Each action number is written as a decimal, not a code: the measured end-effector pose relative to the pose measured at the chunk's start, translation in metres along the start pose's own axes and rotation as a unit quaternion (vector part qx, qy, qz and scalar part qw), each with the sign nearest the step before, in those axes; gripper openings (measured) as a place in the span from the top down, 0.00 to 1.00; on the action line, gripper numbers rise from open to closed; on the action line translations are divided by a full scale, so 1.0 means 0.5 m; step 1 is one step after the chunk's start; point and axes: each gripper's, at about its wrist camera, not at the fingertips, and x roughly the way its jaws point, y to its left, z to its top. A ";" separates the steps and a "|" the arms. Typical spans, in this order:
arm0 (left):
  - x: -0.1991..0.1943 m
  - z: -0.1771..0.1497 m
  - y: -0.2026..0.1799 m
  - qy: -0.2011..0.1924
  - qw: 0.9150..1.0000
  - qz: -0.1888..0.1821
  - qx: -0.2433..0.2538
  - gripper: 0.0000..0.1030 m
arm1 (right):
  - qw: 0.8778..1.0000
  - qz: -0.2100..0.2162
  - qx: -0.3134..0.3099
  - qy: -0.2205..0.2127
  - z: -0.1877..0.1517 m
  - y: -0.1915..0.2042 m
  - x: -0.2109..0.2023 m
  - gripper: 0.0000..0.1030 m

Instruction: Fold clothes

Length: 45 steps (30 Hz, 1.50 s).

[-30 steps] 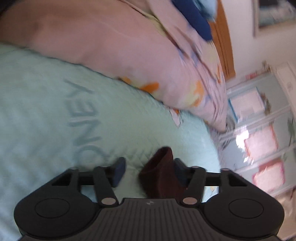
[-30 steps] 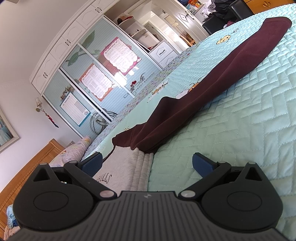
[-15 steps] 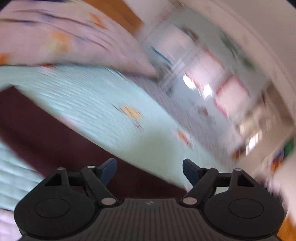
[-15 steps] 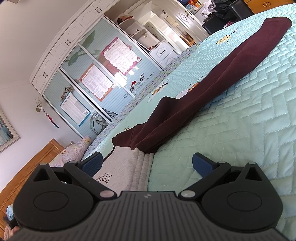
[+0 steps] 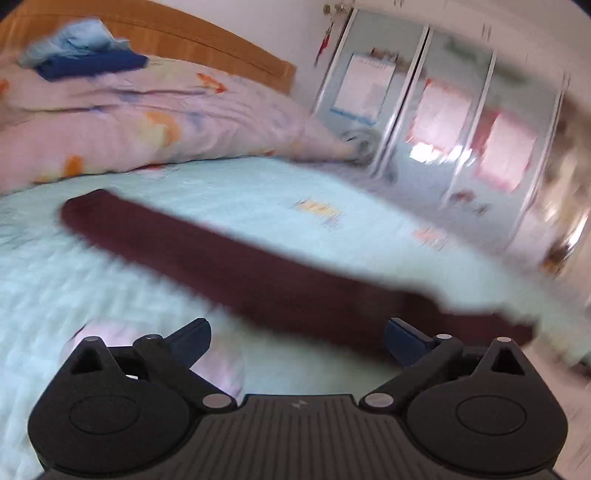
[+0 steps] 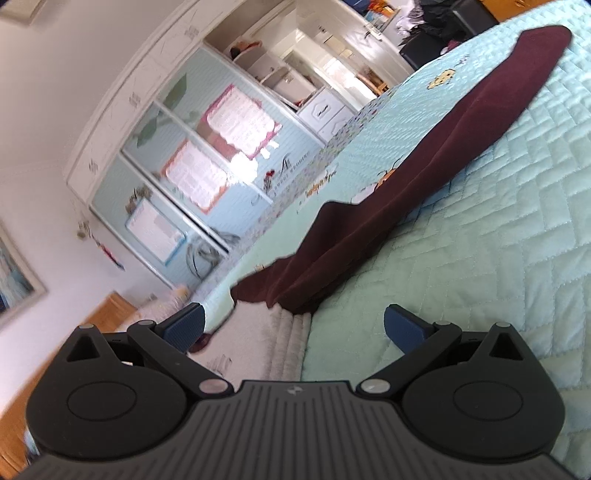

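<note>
A long dark maroon garment (image 5: 240, 266) lies as a folded strip across the mint quilted bed (image 5: 92, 288). In the right wrist view the same maroon garment (image 6: 424, 177) stretches away toward the far corner. My left gripper (image 5: 297, 338) hovers just short of the strip, its jaws opening wide with nothing between them; this view is blurred. My right gripper (image 6: 293, 325) stands open over a folded grey garment (image 6: 258, 339) whose far edge meets the near end of the maroon strip.
A pink patterned duvet (image 5: 129, 122) is piled against the wooden headboard (image 5: 184, 40), with blue clothes (image 5: 85, 59) on top. White wardrobes with glass doors (image 6: 192, 166) line the far side of the bed. A dark chair (image 6: 439, 26) stands past the bed's end.
My left gripper let go of the maroon garment's end, rolled upright, swung away and spread its jaws. The garment now lies flat on the bed. The right gripper stayed put.
</note>
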 end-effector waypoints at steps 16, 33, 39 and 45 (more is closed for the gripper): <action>0.025 -0.007 0.009 0.041 0.999 0.024 -0.019 0.01 | 0.965 -0.163 0.142 -0.145 0.308 -0.243 -0.107 0.01; 0.054 -0.004 -0.022 0.064 0.995 0.062 0.033 0.01 | 0.962 -0.218 0.117 -0.114 0.420 -0.367 0.046 0.85; 0.050 -0.005 -0.019 0.064 0.996 0.060 0.031 0.01 | 0.961 -0.213 0.084 -0.156 0.426 -0.330 -0.021 0.86; 0.048 -0.007 -0.020 0.063 0.996 0.060 0.032 0.01 | 0.945 -0.291 0.061 -0.134 0.418 -0.320 -0.046 0.81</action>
